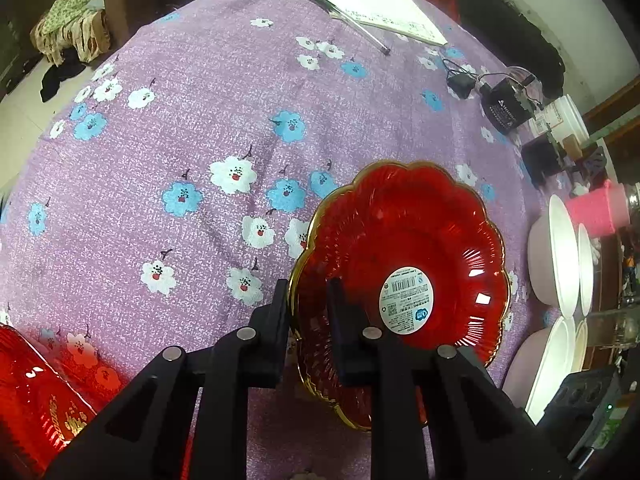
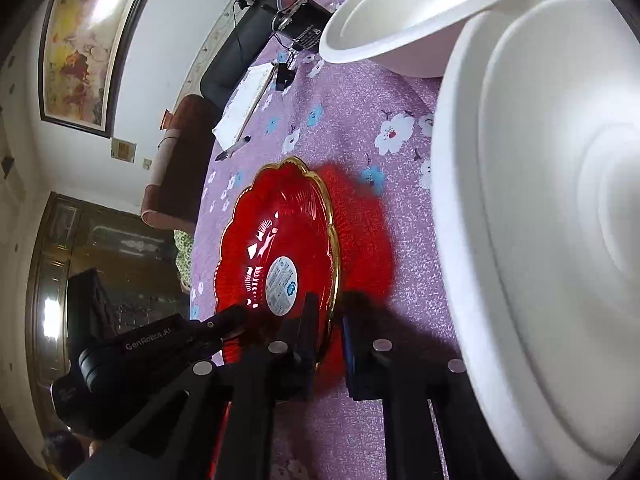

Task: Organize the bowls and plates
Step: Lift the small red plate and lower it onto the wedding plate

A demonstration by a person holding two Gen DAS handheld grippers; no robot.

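The red plate (image 1: 404, 280) sits on the tabletop (image 1: 200, 100), beside white bowls (image 1: 560, 264). Left hand-held gripper (image 1: 308, 312) is clamped on its near gold rim; right hand-held gripper (image 2: 330, 320) pinches the opposite rim. The two-sided hold probably keeps the glossy plate level for lifting.

i see a red translucent plate (image 1: 404, 264), scalloped with a gold rim, barcode sticker at centre, tilted on the purple floral cloth. white bowls (image 1: 564, 256) stand on edge just beside it.
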